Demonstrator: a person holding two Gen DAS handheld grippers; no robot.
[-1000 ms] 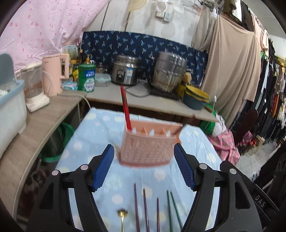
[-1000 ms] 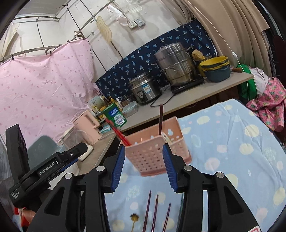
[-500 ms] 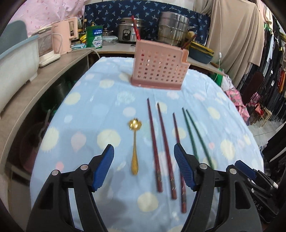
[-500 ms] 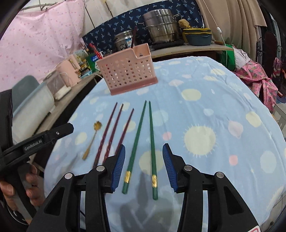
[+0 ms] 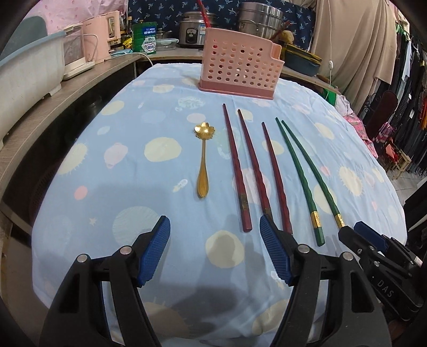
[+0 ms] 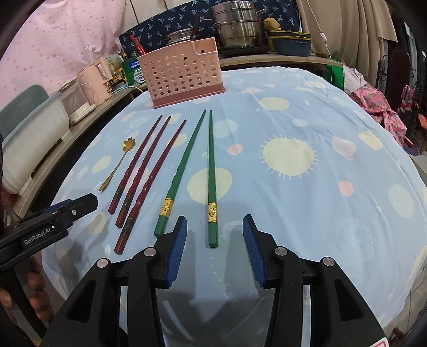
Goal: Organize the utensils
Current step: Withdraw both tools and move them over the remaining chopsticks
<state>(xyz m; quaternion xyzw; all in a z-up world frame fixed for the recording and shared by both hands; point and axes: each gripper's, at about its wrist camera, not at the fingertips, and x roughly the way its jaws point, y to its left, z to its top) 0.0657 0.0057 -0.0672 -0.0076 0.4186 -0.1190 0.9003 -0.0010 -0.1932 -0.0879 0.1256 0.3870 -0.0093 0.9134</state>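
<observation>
The left gripper is hovering over the near edge of the table with its blue pads standing wide apart and nothing but cloth between them; its right-hand pad is covering the near ends of two of the red chopsticks, so where those ends lie cannot be made out. The right gripper is standing about half open, gripping nothing, with the butt of one green chopstick lying just ahead of the gap and the other green chopstick running just beside the left pad. Each gripper is showing only partly in the other's view, cut off at the frame edge, and a few fingers of the person's hand are peeking out at the lower left of the right wrist view.

Further out, on the blue patterned tablecloth, the three red chopsticks are lying side by side, with the gold flower-bowled spoon to their left and the green pair to their right, all pointing toward the pink perforated utensil holder standing upright at the far end. A red stick and a darker one are rising from the holder, but the basket wall is hiding their lower parts and which compartment each sits in cannot be told. Behind it, the steel pots and pink kettle on the counter are partly blocked and distorted by the lens.
</observation>
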